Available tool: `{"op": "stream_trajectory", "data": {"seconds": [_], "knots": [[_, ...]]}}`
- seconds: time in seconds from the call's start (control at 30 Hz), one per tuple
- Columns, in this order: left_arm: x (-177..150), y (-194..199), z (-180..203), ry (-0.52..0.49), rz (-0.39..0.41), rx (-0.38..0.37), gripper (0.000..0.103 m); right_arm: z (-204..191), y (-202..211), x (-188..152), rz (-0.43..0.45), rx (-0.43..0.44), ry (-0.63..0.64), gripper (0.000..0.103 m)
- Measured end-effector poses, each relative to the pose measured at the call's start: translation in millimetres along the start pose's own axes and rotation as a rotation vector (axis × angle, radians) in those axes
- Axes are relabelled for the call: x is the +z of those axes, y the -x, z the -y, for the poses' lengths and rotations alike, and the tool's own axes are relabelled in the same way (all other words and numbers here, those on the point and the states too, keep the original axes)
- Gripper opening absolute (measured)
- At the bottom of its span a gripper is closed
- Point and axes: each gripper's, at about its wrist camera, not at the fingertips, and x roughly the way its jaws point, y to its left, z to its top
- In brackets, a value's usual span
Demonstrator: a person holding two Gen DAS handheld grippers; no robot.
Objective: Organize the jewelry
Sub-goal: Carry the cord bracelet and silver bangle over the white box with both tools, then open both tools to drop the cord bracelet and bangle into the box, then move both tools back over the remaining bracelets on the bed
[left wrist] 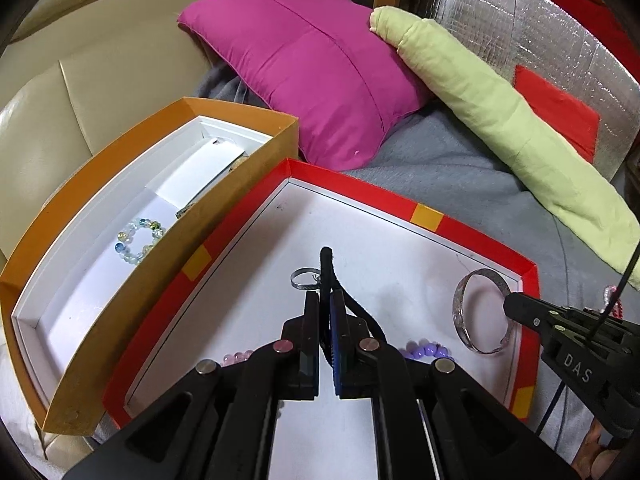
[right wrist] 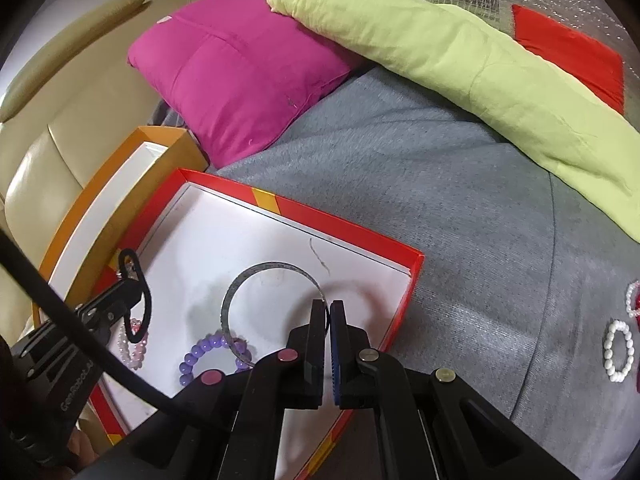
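My left gripper (left wrist: 325,300) is shut on a black hair tie (left wrist: 326,268) and holds it above the red box (left wrist: 424,216); it also shows in the right wrist view (right wrist: 134,292). A small silver ring (left wrist: 304,279) lies just beyond it. My right gripper (right wrist: 329,308) is shut on the rim of a silver bangle (right wrist: 256,276), also seen in the left wrist view (left wrist: 464,312), inside the red box (right wrist: 340,220). A purple bead bracelet (right wrist: 200,354) and a pink bead bracelet (right wrist: 134,354) lie in the box.
An orange box (left wrist: 120,152) to the left holds a blue-green bead bracelet (left wrist: 140,240) and white cards. White bead bracelets (right wrist: 618,350) lie on the grey blanket (right wrist: 460,200) at right. A magenta cushion (left wrist: 304,76) and a green bolster (left wrist: 500,128) lie behind.
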Motion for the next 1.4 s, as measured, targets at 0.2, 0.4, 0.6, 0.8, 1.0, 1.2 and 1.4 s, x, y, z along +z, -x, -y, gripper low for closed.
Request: {"op": "stream_trajectory", "data": {"seconds": [0.2, 0.4, 0.6, 0.8, 1.0, 1.2, 1.4], "knots": [[0, -9, 2, -0.006, -0.009, 0.015, 0.005, 0, -8, 0, -0.015, -0.01, 0.006, 0.003], [1, -16, -1, 0.015, -0.024, 0.014, 0.006, 4, -13, 3, -0.02, -0.015, -0.016, 0.005], [1, -15, -6, 0.036, -0.02, 0.021, 0.043, 0, -14, 3, -0.026, -0.015, -0.001, 0.02], [2, -7, -8, 0.033, 0.002, 0.044, 0.056, -6, -7, 1, 0.0, -0.023, 0.018, 0.052], [1, 0, -12, 0.046, 0.011, 0.052, 0.063, -6, 6, 1, 0.023, -0.019, 0.014, 0.054], [-2, 11, -14, 0.053, 0.018, 0.058, 0.066, -1, 18, -4, 0.034, -0.017, 0.001, 0.055], [-5, 27, -12, 0.061, 0.031, 0.064, 0.069, 8, 35, -13, 0.052, -0.021, -0.013, 0.061]]}}
